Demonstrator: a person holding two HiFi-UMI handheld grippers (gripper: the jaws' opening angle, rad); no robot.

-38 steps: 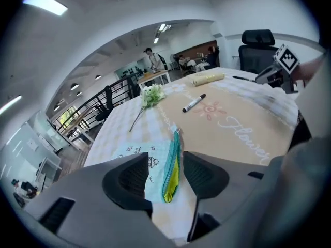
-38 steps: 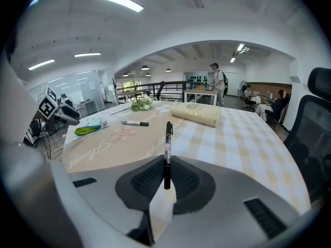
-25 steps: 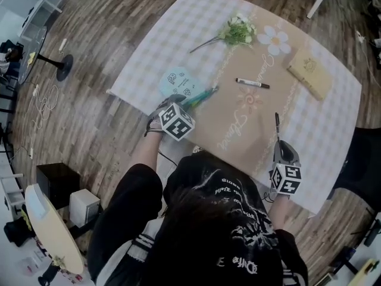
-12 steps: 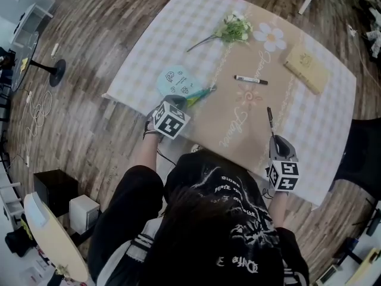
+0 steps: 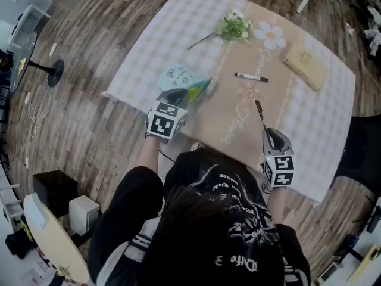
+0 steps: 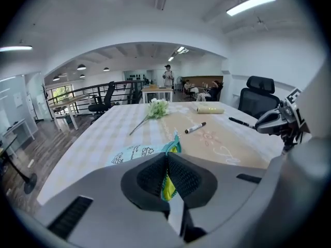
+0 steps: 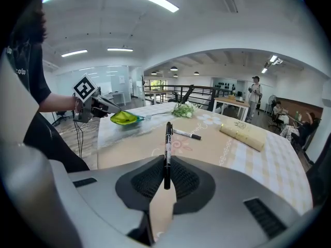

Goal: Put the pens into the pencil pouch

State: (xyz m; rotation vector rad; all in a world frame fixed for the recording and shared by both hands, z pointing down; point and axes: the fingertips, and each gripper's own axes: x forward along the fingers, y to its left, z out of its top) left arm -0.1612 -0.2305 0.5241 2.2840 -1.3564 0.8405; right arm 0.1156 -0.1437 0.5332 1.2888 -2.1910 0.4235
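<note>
**One pen in hand, one on the table, none seen in the pouch**

The left gripper (image 6: 166, 175) is clenched on the rim of the pencil pouch (image 5: 179, 78). Its pads pinch the teal fabric and yellow lining at the mouth. That end of the pouch is raised off the table (image 5: 156, 36), while the printed end rests on the checked cloth near the table's left edge. From the right gripper view the mouth gapes as a yellow hollow, and no pen shows inside it.

The right gripper (image 7: 166, 175) is clamped on a black pen (image 7: 167, 138). It holds the pen near one end, so the rest of the barrel sticks out forward over the table. This pen is well apart from the pouch, off to its right in the head view.

A second pen, a black-and-white marker (image 5: 251, 77), lies loose on the brown middle of the cloth, beyond both grippers. A flower sprig (image 5: 234, 27) and a tan notebook (image 5: 308, 68) lie farther back and play no part.

By my reading the task is at an early stage. The pouch is held open and the first pen is gripped but not yet delivered. What is left is to carry that pen across and slide it in, then fetch the marker and do the same.
</note>
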